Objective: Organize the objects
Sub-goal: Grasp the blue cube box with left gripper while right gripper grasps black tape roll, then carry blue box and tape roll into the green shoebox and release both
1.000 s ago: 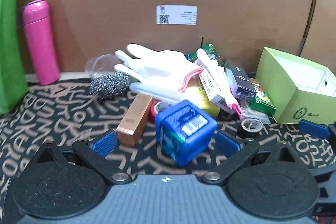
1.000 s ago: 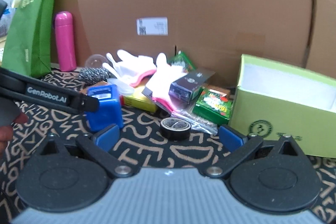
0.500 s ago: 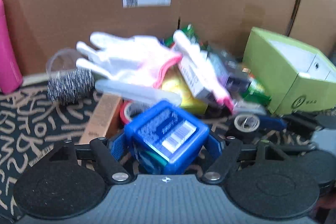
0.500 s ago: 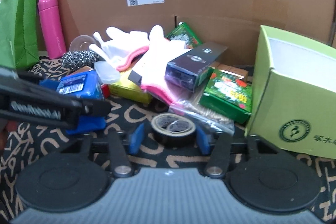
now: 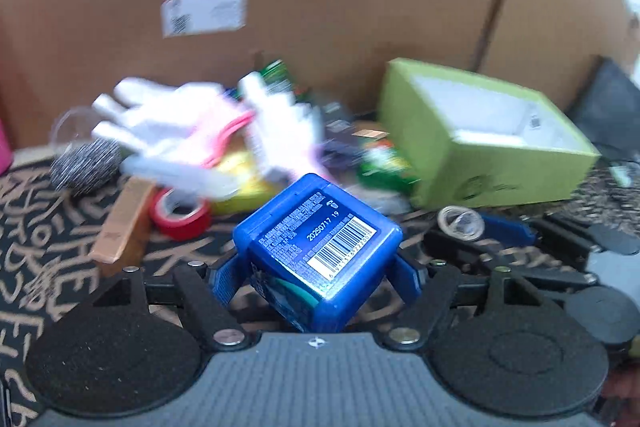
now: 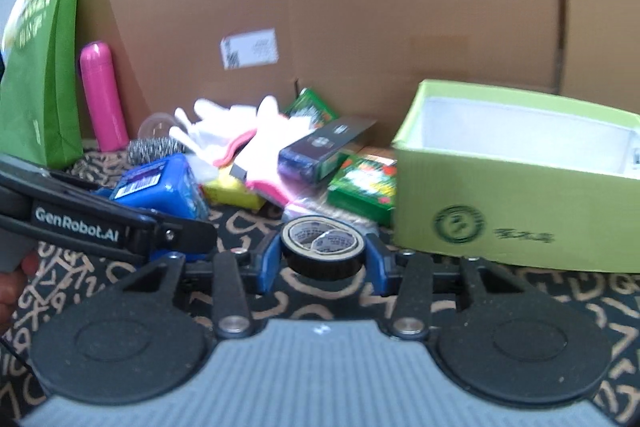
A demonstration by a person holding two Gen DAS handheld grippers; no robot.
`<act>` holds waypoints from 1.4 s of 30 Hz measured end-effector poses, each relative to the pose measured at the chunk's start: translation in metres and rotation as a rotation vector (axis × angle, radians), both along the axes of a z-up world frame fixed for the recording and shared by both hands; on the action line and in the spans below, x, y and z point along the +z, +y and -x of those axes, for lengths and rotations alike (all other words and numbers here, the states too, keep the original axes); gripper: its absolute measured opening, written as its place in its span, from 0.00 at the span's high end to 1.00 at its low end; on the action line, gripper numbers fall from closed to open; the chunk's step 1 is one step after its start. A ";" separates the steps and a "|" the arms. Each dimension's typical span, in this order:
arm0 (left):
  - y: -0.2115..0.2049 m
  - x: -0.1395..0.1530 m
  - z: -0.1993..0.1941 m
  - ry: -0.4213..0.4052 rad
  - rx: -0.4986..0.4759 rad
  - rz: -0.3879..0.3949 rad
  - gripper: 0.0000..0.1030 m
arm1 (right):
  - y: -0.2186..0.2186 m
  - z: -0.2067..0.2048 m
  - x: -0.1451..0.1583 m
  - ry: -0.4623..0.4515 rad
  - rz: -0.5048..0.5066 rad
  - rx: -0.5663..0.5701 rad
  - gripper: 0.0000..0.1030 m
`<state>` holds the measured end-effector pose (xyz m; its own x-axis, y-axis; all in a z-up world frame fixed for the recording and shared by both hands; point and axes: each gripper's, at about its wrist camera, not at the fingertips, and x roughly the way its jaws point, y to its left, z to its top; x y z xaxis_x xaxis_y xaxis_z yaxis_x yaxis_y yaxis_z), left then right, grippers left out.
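Rightward, open green box (image 6: 516, 211) rim, bare patterned mat (image 6: 540, 303) before it

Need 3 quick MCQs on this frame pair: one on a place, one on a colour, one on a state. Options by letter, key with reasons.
1. Where does the red tape roll lie in the left wrist view?
A. inside the green box
B. on the patterned mat, beside the brown carton
C. on top of the white glove

2. What colour is the bottle standing by the cardboard wall?
A. pink
B. yellow
C. black

3. What is the right gripper doing?
A. hanging open over bare mat
B. clamping the steel scourer
C. clamping the black tape roll

Key: 1 B, it sits on the mat next to the brown carton. 2 A, its body is plainly pink. 3 C, both blue pads press the roll's sides.
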<state>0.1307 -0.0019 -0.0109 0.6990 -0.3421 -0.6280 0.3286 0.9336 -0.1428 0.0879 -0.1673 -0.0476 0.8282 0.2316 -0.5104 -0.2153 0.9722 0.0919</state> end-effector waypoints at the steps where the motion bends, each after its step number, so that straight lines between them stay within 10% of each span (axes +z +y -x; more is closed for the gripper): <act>1: -0.008 0.007 0.003 -0.010 -0.019 0.007 0.25 | -0.006 0.005 0.005 -0.014 -0.006 -0.007 0.57; 19: -0.154 0.086 -0.032 -0.074 -0.225 0.034 0.25 | -0.127 0.014 0.075 -0.165 0.042 -0.216 0.57; 42: -0.217 0.016 -0.165 0.057 -0.168 -0.138 0.24 | -0.169 -0.158 0.015 0.227 0.196 -0.215 0.57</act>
